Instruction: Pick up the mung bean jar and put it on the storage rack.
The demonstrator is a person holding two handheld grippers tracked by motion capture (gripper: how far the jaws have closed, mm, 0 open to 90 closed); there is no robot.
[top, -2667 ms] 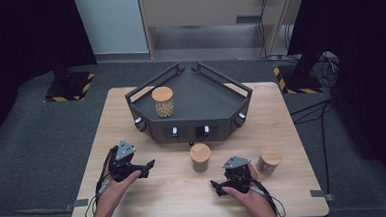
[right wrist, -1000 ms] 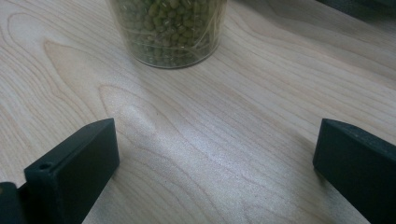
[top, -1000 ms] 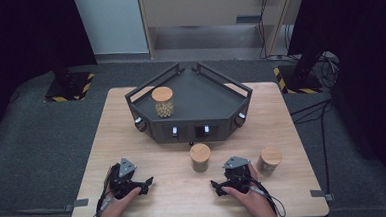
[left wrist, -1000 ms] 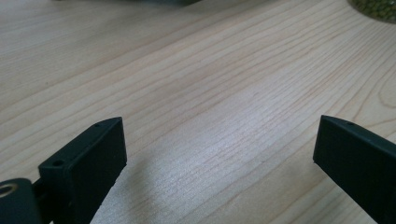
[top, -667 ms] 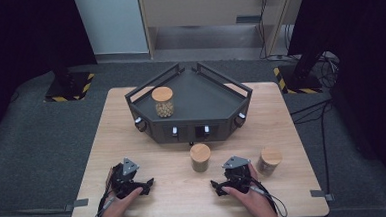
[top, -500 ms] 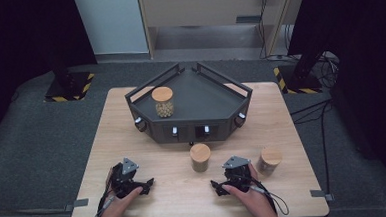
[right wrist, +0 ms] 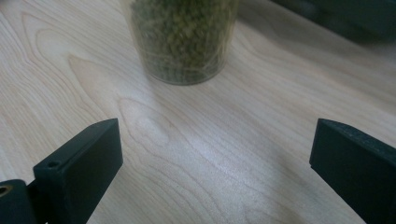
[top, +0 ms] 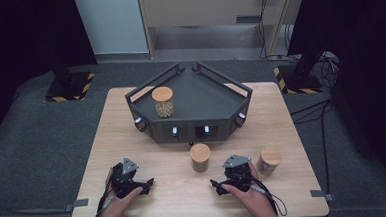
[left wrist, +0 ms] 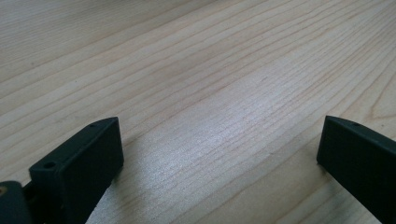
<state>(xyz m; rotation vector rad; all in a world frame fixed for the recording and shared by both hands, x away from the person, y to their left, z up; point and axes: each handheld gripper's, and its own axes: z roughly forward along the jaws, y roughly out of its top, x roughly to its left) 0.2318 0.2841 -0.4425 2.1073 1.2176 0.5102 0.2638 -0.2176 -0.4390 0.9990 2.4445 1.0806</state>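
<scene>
My left gripper (top: pixel 146 184) rests low on the wooden table (top: pixel 132 136) near its front left, held in a hand. In the left gripper view it (left wrist: pixel 219 149) is open, with bare wood between the jaws. My right gripper (top: pixel 215 184) sits at the front right, also hand-held and open (right wrist: pixel 217 154). A cork-lidded jar (top: pixel 200 157) stands just beyond it, and its glass holds green beans (right wrist: pixel 182 37). A second lidded jar (top: pixel 271 159) stands right of the right hand. A third jar (top: pixel 162 101) with pale contents stands on the dark tray (top: pixel 206 105).
The dark angular tray has raised rails and front knobs (top: pixel 174 131) and takes up the table's far middle. Cables trail from both grippers over the front edge. Grey floor surrounds the table, with dark stands (top: pixel 306 57) at the back.
The left gripper has drawn back toward the front edge and settled lower since the oldest frame. The right gripper and the jars have held still.
</scene>
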